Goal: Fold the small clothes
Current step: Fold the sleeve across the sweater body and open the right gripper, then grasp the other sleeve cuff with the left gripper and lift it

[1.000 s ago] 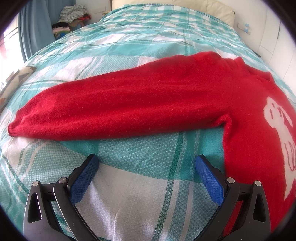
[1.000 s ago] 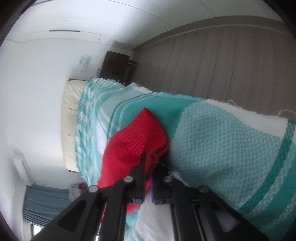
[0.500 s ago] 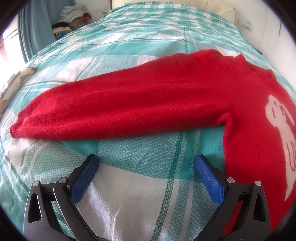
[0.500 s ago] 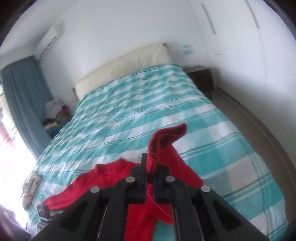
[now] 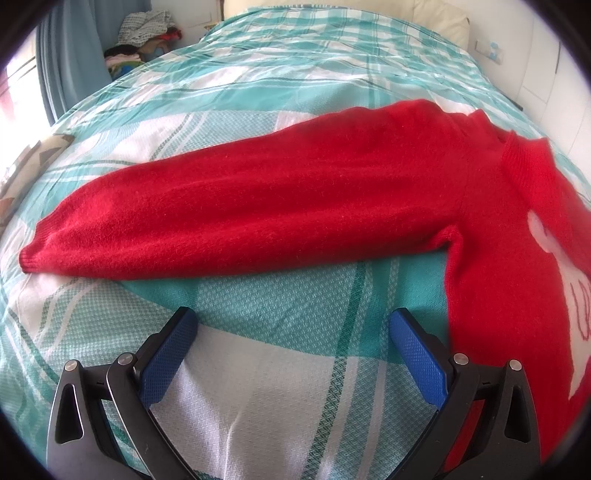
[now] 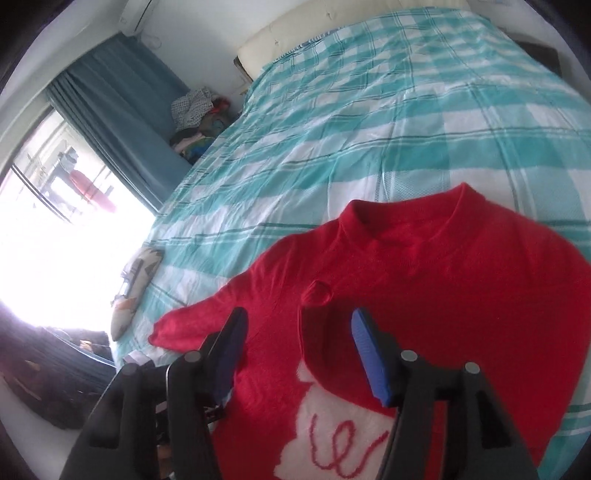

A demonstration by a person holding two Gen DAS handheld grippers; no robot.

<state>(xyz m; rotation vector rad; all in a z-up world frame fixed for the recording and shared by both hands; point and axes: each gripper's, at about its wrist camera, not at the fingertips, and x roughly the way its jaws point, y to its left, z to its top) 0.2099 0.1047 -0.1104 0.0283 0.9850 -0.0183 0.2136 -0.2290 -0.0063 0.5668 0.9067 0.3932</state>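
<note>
A red knitted sweater (image 5: 295,199) with a white figure on its front lies on the teal checked bedspread (image 5: 288,85). Its left sleeve stretches out flat toward the left in the left wrist view. My left gripper (image 5: 291,332) hovers open over bare bedspread just below that sleeve, touching nothing. In the right wrist view the sweater (image 6: 461,266) has its right sleeve folded across the chest, cuff (image 6: 317,293) lying near the middle. My right gripper (image 6: 299,343) is above that cuff with its jaws opening; no cloth sits between the blue pads.
A cream headboard (image 6: 332,33) stands at the bed's far end. A heap of clothes (image 6: 195,122) sits by the blue curtain (image 6: 122,107). A patterned cushion (image 6: 136,284) lies at the bed's left edge near a bright window. Dark bags (image 6: 55,369) are on the floor.
My right gripper carried the right sleeve's cuff from the bed's side over onto the sweater's chest, then let it go and opened. The left gripper stayed still.
</note>
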